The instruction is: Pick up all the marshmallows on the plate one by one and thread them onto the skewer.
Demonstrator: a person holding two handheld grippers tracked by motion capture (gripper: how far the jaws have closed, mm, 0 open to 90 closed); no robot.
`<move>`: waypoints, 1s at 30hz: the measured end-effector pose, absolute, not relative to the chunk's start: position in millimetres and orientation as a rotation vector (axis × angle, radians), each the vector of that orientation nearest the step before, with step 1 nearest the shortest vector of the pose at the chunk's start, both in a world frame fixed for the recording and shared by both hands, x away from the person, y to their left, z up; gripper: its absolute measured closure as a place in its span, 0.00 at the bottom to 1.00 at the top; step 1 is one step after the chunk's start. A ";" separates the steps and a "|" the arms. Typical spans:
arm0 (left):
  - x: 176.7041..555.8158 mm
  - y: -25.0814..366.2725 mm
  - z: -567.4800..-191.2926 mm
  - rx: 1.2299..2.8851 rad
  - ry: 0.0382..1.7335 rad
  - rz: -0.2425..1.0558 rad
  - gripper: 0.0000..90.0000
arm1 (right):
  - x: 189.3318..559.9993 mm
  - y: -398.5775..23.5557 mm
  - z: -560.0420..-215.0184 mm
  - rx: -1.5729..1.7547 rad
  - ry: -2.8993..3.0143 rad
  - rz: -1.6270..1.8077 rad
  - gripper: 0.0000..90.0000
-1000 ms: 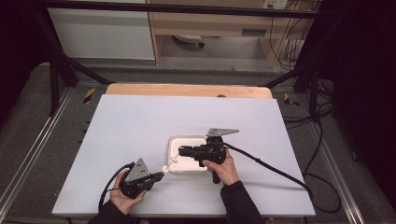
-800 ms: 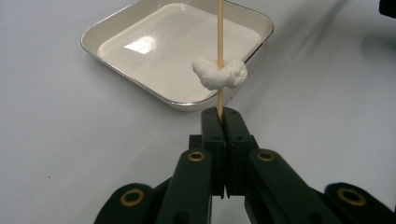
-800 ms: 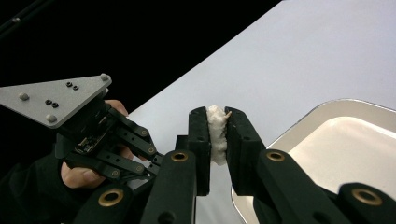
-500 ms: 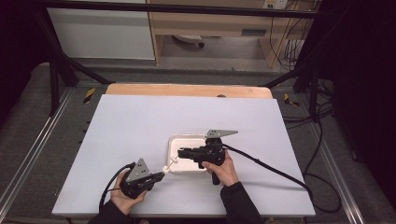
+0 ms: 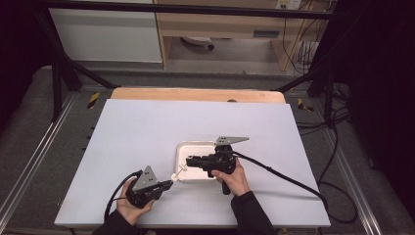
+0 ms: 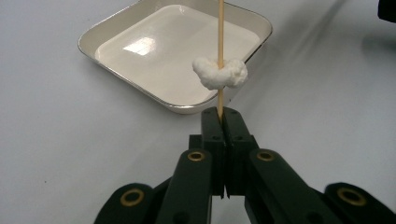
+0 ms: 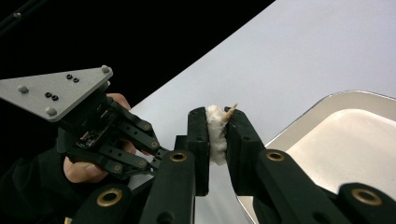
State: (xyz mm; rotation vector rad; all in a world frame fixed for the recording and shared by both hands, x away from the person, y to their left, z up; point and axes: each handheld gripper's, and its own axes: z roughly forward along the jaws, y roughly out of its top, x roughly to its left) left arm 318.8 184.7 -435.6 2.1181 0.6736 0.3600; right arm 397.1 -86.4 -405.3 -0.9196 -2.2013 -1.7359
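L gripper (image 6: 219, 114) has its jaws fully closed on the bottom end of a wooden skewer (image 6: 220, 46), which runs up and away from the jaws w/ one white marshmallow piece (image 6: 219, 73) already threaded on, partway up the stick. In the high view the skewer (image 5: 180, 170) pokes from L gripper (image 5: 169, 184) toward the near-left corner of the white tray (image 5: 188, 147).

R gripper (image 7: 216, 122) is nearly closed, jaws squeezing a 2nd white marshmallow (image 7: 215, 133); a pointed skewer tip (image 7: 229, 112) shows at its top edge, so the push-on looks started or about to finish. R gripper (image 5: 190, 160) sits over the tray, aimed at the L one.

Step in hand, prob: thread the 2nd piece. To do well: keep L hand rigid, stick axis in line w/ R push, slide straight along the stick, no twist; don't crush the piece harder or it tears; watch the tip vs the R jaw pad.

Vs earlier frames: basically no change. Both hands same spots, skewer same angle, tray not shifted.
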 end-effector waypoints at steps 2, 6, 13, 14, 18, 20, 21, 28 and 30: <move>318.9 184.4 -435.9 2.121 0.673 0.361 0.99 | 397.0 -86.0 -406.0 -0.919 -2.200 -1.733 0.90; 319.4 182.3 -433.5 2.112 0.669 0.387 0.99 | 396.2 -81.3 -412.9 -0.901 -2.204 -1.689 0.90; 320.8 184.1 -433.8 2.075 0.679 0.353 0.99 | 395.4 -82.0 -410.7 -0.905 -2.218 -1.720 0.87; 320.8 183.7 -433.7 2.076 0.680 0.353 0.99 | 395.2 -82.4 -410.0 -0.907 -2.225 -1.723 0.84; 323.1 186.8 -436.4 2.079 0.715 0.350 0.99 | 393.0 -85.3 -406.9 -0.926 -2.293 -1.738 0.60; 324.1 189.1 -436.1 2.069 0.725 0.347 0.99 | 392.7 -87.7 -403.7 -0.941 -2.329 -1.739 0.52; 324.3 190.1 -435.5 2.059 0.730 0.345 0.99 | 392.7 -88.6 -402.2 -0.952 -2.342 -1.739 0.50; 324.2 191.5 -434.8 2.056 0.737 0.344 0.99 | 392.6 -96.0 -398.4 -0.986 -2.490 -1.734 0.25; 324.3 192.1 -434.3 2.051 0.742 0.341 0.99 | 392.9 -100.3 -399.8 -0.999 -2.536 -1.718 0.18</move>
